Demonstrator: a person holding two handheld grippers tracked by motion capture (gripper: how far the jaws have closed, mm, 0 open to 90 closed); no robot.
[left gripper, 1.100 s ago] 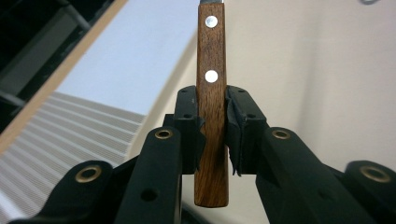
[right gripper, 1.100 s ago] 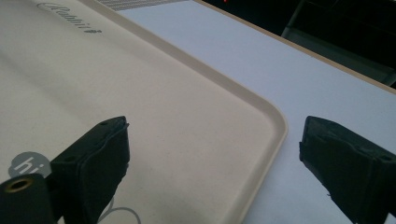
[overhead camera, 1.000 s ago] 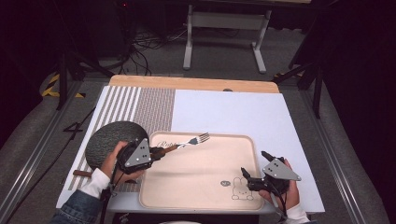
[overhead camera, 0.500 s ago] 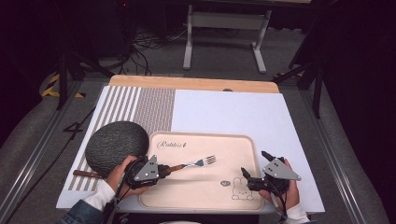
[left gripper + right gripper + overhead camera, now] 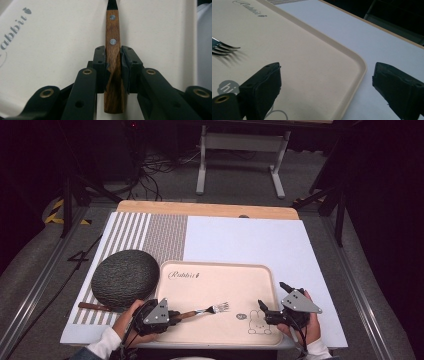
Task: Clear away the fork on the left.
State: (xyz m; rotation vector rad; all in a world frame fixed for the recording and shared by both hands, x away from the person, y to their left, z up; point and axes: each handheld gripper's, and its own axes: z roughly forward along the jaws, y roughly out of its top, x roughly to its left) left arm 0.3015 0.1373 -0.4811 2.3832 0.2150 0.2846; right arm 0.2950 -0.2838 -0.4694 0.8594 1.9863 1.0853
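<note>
Fork (image 5: 207, 310): wooden-handled, lying low over the near part of the beige tray (image 5: 220, 270), tines pointing toward three o'clock in the high view; whether the tines already touch the tray surface cannot be told.
Left gripper (image 5: 172, 316): at about seven o'clock of the tray, jaws narrow and clamped on the fork's wooden handle (image 5: 113, 65); the left gripper view has both pads pressed against the wood, with the riveted part of the handle running on beyond them.
Right gripper (image 5: 270, 310): at about five o'clock of the tray, jaws spread wide and holding nothing, straddling the tray's rounded corner (image 5: 359, 62).
Dark round mat (image 5: 125, 279): just off the tray at nine o'clock, with a second wooden handle (image 5: 92, 306) poking out from under it.
Step in hand: setting the fork down on the tray, judging by how low and level it sits.
Next move: likely lower the last bit until the fork rests flat, then spread the left jaws and draw back toward seven o'clock without dragging the handle.
</note>
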